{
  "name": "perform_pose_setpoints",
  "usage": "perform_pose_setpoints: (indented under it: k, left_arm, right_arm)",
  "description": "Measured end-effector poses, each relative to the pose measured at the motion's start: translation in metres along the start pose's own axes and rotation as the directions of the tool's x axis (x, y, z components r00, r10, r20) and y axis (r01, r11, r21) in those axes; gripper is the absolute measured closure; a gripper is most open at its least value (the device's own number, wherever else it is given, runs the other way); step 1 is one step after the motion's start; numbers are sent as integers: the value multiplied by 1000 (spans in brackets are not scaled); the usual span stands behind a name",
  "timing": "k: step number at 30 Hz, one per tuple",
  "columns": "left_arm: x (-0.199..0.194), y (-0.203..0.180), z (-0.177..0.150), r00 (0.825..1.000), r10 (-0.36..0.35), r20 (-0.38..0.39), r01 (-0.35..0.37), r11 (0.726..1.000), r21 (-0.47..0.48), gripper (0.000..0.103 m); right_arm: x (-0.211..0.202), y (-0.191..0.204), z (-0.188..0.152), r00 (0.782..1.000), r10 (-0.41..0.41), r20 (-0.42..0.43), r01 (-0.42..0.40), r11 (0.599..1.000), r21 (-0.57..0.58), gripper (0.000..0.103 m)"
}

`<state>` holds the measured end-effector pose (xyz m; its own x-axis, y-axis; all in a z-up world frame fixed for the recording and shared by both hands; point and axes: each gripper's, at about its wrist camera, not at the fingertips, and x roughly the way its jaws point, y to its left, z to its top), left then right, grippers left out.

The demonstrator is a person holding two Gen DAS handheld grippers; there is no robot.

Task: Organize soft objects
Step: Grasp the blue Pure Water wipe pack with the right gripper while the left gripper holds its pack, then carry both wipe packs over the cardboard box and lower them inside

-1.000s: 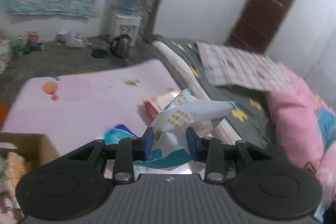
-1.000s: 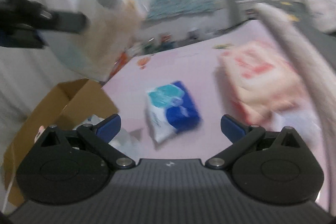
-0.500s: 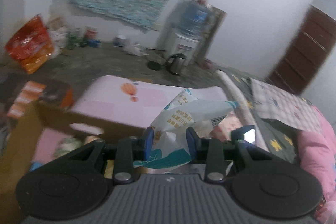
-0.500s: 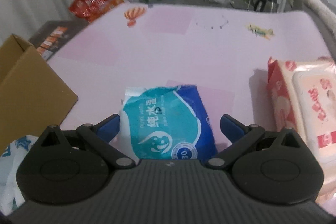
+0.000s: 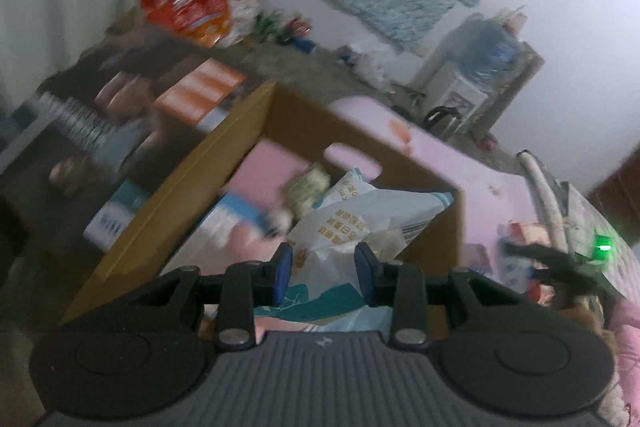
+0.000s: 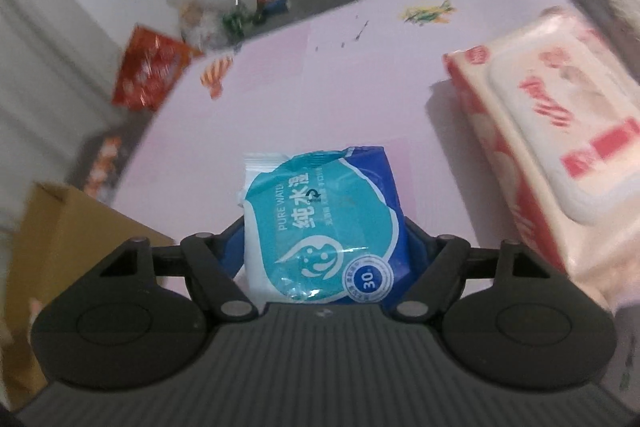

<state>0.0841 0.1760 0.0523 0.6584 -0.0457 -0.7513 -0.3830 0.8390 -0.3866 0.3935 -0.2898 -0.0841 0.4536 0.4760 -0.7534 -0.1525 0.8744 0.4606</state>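
A crinkled white plastic pouch with teal print (image 5: 352, 223) sits clamped between the left gripper's (image 5: 324, 273) blue pads, above the open brown cardboard box (image 5: 192, 179) of soft packs. On the pink mat (image 6: 360, 79), the blue-and-teal wet-wipe pack (image 6: 320, 223) lies between the right gripper's (image 6: 324, 247) closing jaws, beside a pink-and-red lidded wipes pack (image 6: 560, 147).

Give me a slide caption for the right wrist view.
Right gripper closing around a blue-and-teal wet-wipe pack on the pink mat.
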Motion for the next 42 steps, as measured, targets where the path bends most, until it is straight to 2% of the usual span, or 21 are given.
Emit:
perform_pose_setpoints:
  k: [3,5,8,11,15,19,24,27,32,35,37,40,42]
  left_arm:
    - [0,17,-14,999,29,-22,-29,1000,9,68]
    - [-1,23,-20,998,62,-25,-62,997,38,68]
    - [-4,26,-27,995,90,-33,-87,992,88,67]
    - [-3,28,-33,993,108,-37,-103,987,123,67]
    - [1,34,-42,987,157,-43,-149,976,160,67]
    - [0,37,-47,982,187,-27,-177,960,219,67]
    - [3,43,-51,979,202,-30,-187,944,274,67]
    - [5,51,-52,981,191,-30,-176,947,269,67]
    - [7,60,-53,982,186,-20,-175,951,257,67]
    - [7,66,-54,984,177,-27,-166,957,237,67]
    - [6,70,-55,984,174,-29,-163,961,225,67]
    - [5,73,-55,983,181,-22,-171,959,224,68]
    - [3,76,-54,984,177,-20,-169,962,214,68]
  right_arm:
    - [-35,0,-6,997,57,47,-59,998,36,29]
    - [-60,2,-14,988,134,79,-139,988,64,28]
    - [-92,10,-29,963,249,100,-258,962,94,28]
    - [-113,29,-50,929,359,90,-367,924,105,28]
    - [-125,69,-83,873,486,31,-487,866,115,28]
    - [-122,132,-109,814,576,-76,-570,817,80,28]
    - [-96,215,-132,773,575,-270,-585,809,48,28]
    - [-74,261,-149,774,510,-376,-545,839,17,28]
    - [-35,300,-177,805,339,-488,-404,914,-31,28]
    - [-13,310,-185,814,268,-515,-331,943,-31,28]
    - [-2,318,-192,827,231,-512,-295,954,-47,28]
    - [8,323,-198,841,198,-503,-257,965,-50,27]
    - [15,327,-204,842,181,-509,-241,969,-55,26]
